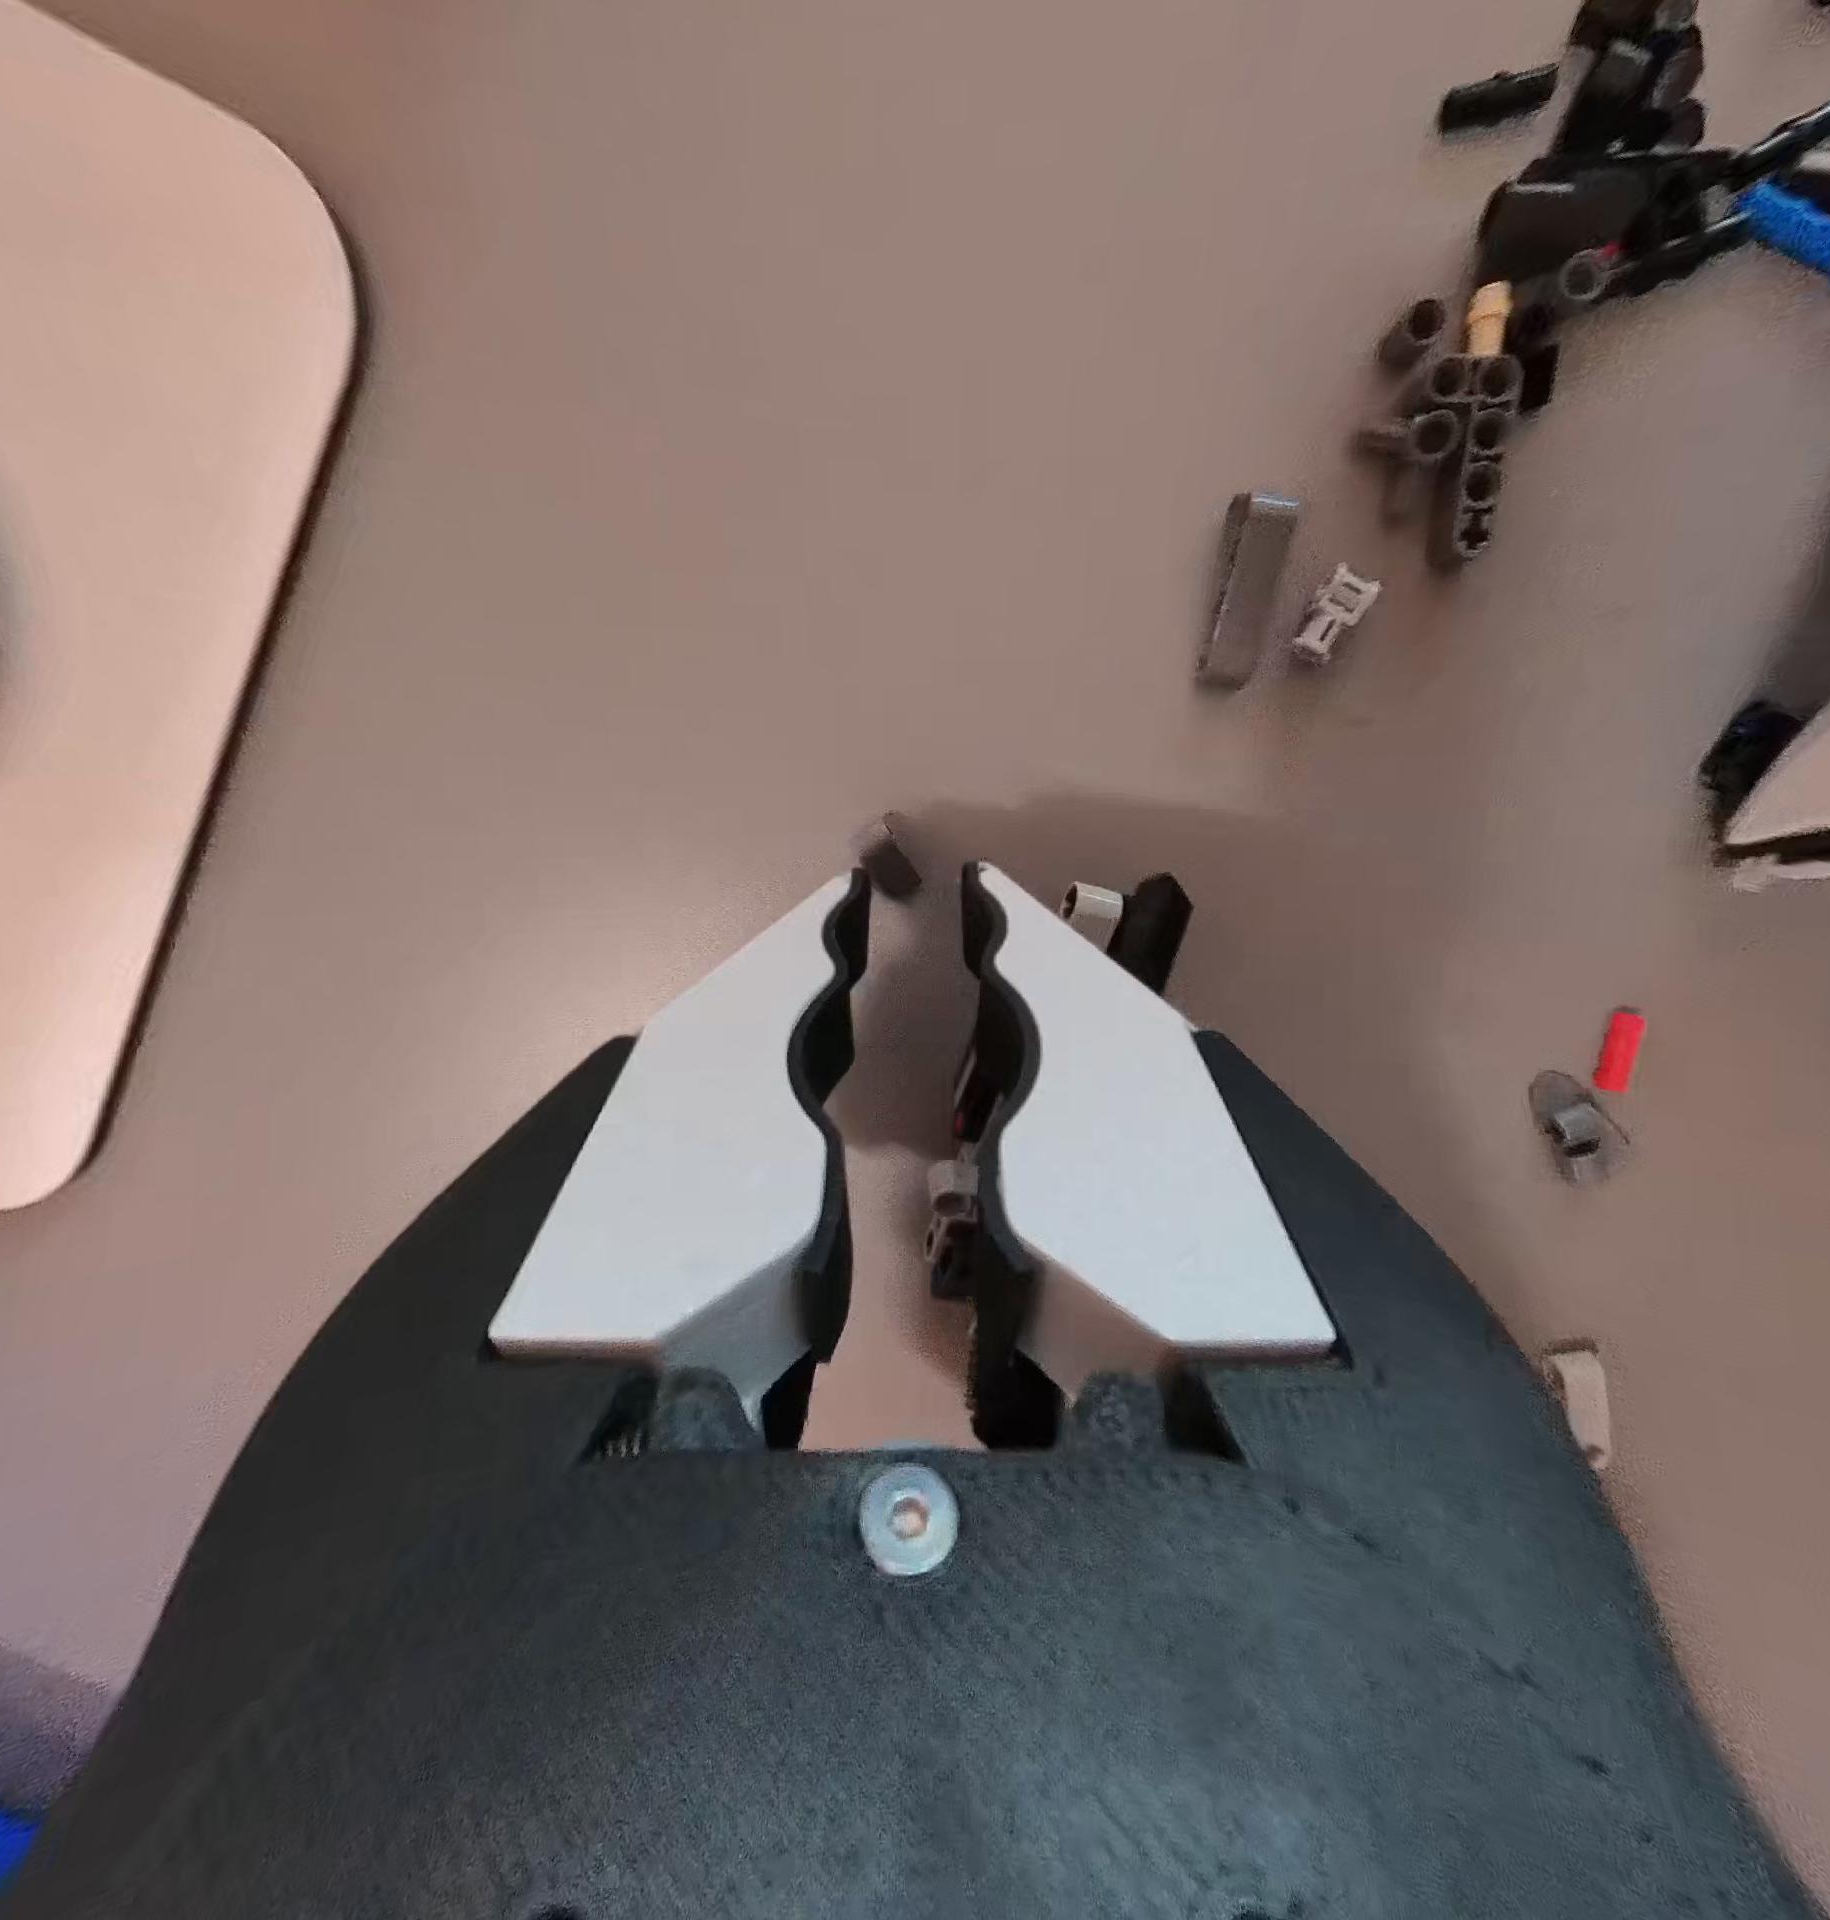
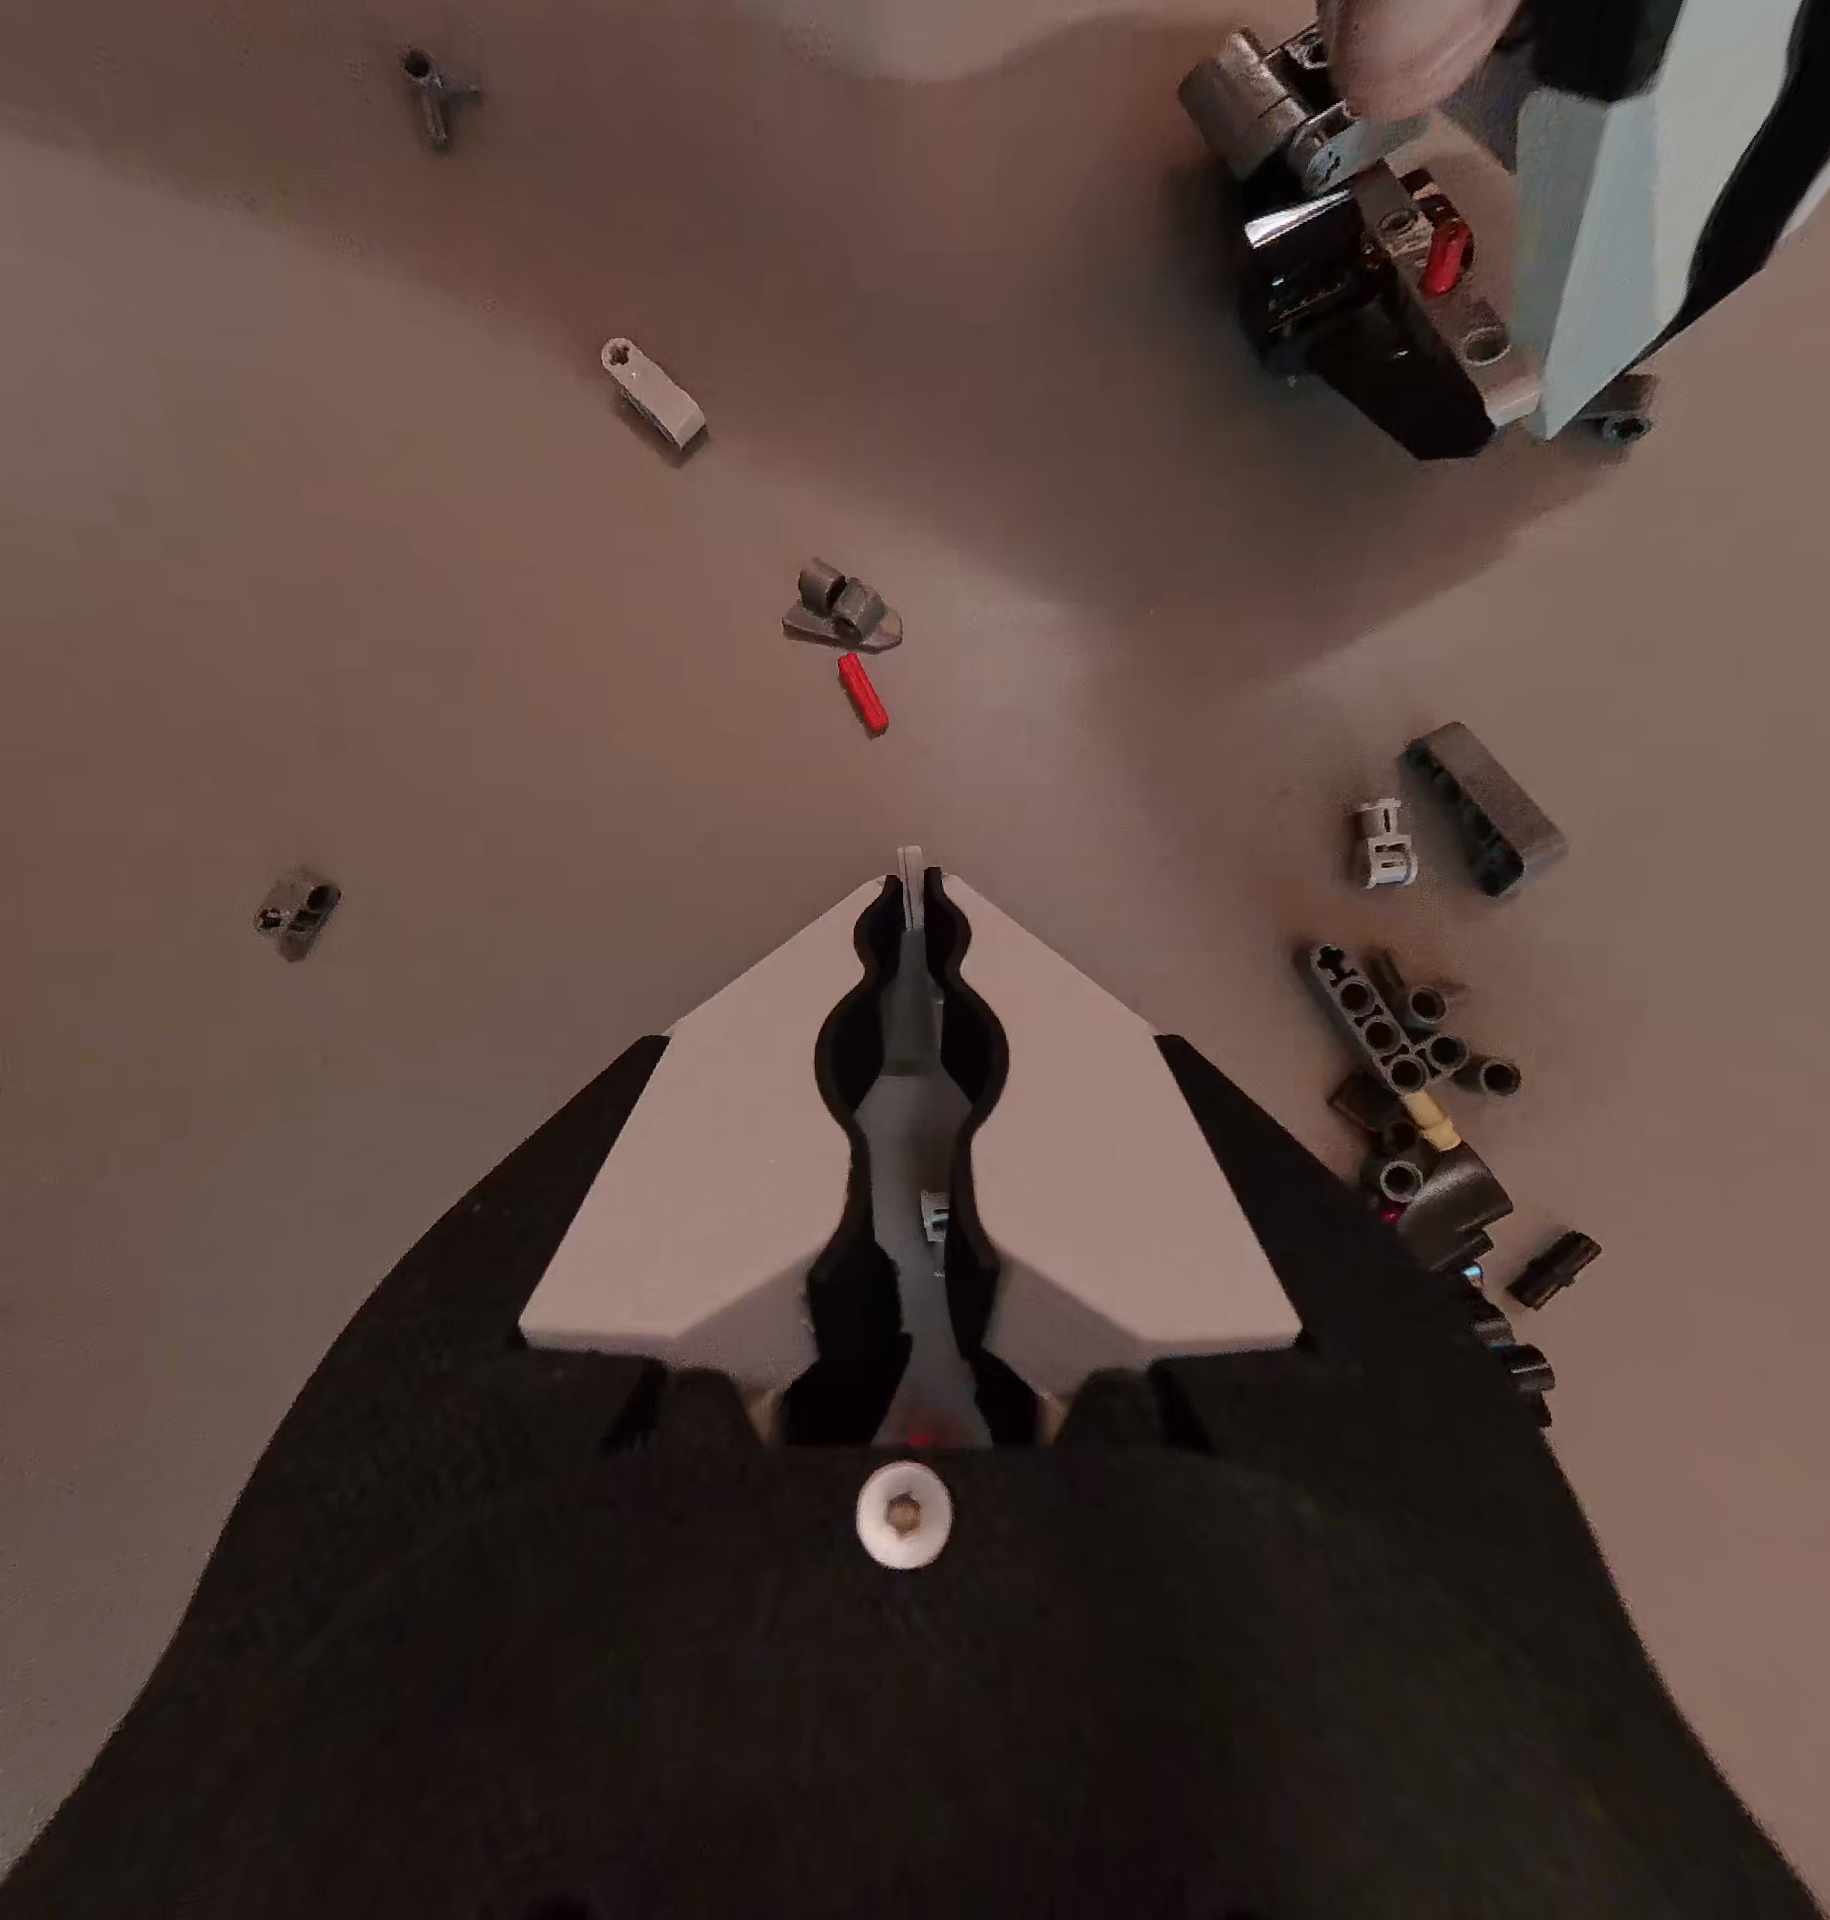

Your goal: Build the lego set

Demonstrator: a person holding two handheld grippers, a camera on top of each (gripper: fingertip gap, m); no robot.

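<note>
A: Lego pieces, loose all over the tan table (image 2: pixel 267 520). No bin or tray holding any of them; a pale rounded board (image 1: pixel 132 623) sits at the left edge of the left wrist view, contents blurred, cannot tell.

B: Left gripper (image 1: pixel 916 883)?

A: Jaws parted with a clear gap, nothing clamped. Low over the table; a small dark piece (image 1: pixel 895 854) lies just off the tips, and a black-and-grey part (image 1: pixel 1139 914) just beside the right finger. More small bits show under the gap, unclear if touching.

B: Right gripper (image 2: pixel 911 888)?

A: Closed down on a thin light-grey flat piece (image 2: pixel 911 868), which pokes out past the tips and runs back between the fingers.

B: The build itself?

A: Partly built black-and-grey assembly (image 2: pixel 1358 270) at the top right of the right wrist view, red pin on it, other gripper (image 2: pixel 1669 208) right against it. Hold not clear from here.

B: Loose stuff?

A: Red pin (image 2: pixel 862 693) just beside a grey clip piece (image 2: pixel 841 613), centre. Grey beam (image 2: pixel 653 393) and a dark connector (image 2: pixel 296 912) well apart on the left. On the right, a dark curved panel (image 2: pixel 1482 805) beside a light-grey connector (image 2: pixel 1384 842), then a cluster of holed beams (image 2: pixel 1399 1049) near the right finger.
</note>
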